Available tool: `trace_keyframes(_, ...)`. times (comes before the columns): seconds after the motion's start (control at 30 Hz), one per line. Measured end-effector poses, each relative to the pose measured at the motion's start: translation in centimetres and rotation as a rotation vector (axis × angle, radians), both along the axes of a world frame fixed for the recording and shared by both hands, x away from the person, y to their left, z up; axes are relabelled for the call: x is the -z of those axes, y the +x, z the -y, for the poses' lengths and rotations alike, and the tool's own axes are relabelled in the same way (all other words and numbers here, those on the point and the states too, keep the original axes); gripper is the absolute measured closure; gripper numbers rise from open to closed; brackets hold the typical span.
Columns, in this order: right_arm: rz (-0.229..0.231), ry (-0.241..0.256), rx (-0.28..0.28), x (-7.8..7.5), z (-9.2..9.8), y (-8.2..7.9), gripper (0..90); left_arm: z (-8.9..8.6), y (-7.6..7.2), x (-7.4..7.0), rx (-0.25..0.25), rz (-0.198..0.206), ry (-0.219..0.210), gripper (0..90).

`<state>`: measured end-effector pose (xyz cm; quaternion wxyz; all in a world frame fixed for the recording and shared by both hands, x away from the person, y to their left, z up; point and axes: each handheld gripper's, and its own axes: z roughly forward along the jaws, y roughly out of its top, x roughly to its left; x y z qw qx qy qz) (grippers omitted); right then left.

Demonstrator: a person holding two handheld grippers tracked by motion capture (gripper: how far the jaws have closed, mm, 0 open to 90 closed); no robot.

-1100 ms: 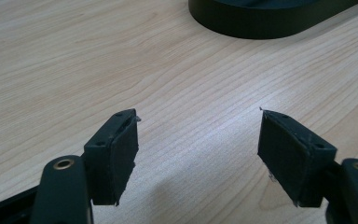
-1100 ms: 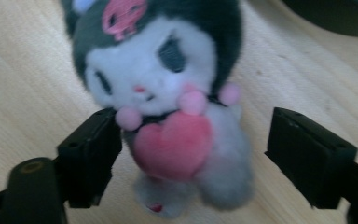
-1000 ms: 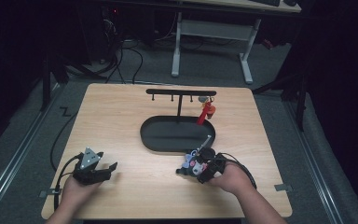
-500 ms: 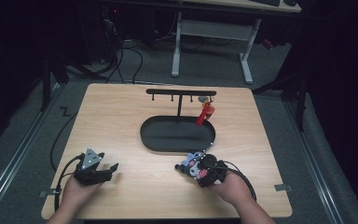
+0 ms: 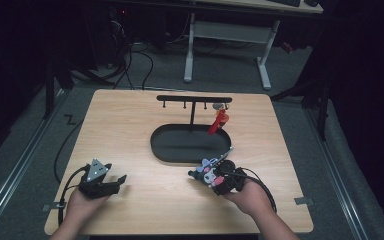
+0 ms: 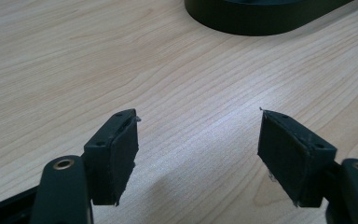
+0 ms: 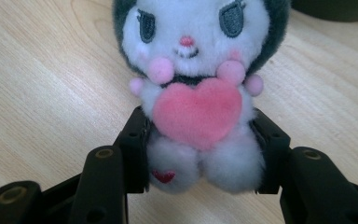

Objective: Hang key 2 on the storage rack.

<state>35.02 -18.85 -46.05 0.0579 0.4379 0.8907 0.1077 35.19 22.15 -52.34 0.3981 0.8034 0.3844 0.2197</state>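
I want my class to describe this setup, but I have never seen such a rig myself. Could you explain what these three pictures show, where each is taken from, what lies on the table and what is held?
No robot here: a person at a wooden table holds a hand-held gripper in each hand, a tool with two black jaws. One picture looks down from above; the person's forearms enter at the bottom. The other two come from small cameras riding on each tool, looking along its jaws.

On the table stands a black oval tray with a T-shaped hook rack rising from it; a red keychain hangs from the rack.

The left hand-held gripper is open over bare wood and holds nothing. The right hand-held gripper is closed on a small plush toy, white-faced with a pink heart, gripped at its lower body.
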Motion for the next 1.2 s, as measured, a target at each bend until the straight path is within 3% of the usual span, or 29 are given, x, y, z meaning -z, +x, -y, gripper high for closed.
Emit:
trace_keyframes(0.7,0.027,0.005,0.056,-3.9,-0.6,1.5,50.8,0.0,0.0,0.0,0.009,-0.006,-0.001,29.1)
trace_keyframes(1.2,0.059,0.02,0.071,-6.7,-1.2,4.0,50.7,-0.2,0.0,0.0,0.01,-0.01,-0.006,29.1)
